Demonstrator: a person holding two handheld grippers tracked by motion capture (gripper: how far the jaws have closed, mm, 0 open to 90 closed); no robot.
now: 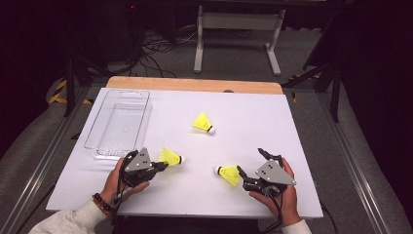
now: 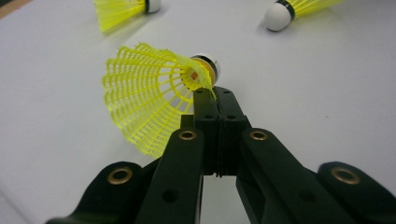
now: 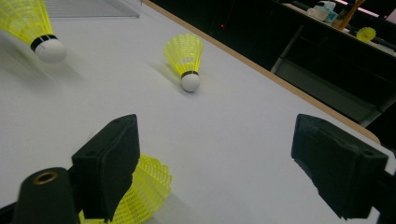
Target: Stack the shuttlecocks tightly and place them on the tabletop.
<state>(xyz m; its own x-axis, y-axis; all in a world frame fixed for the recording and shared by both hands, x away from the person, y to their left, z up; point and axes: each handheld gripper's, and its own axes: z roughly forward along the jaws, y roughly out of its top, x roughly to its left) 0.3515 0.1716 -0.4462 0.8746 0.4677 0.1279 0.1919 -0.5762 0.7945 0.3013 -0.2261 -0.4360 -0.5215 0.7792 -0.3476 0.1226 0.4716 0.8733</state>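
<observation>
No text, label, brand, number or sign can be read on anything in these views.

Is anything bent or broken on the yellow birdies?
Yes: the left gripper is shut on the rim of one shuttlecock, and its yellow skirt looks pinched and folded there. The other two shuttlecocks look fine.
</observation>
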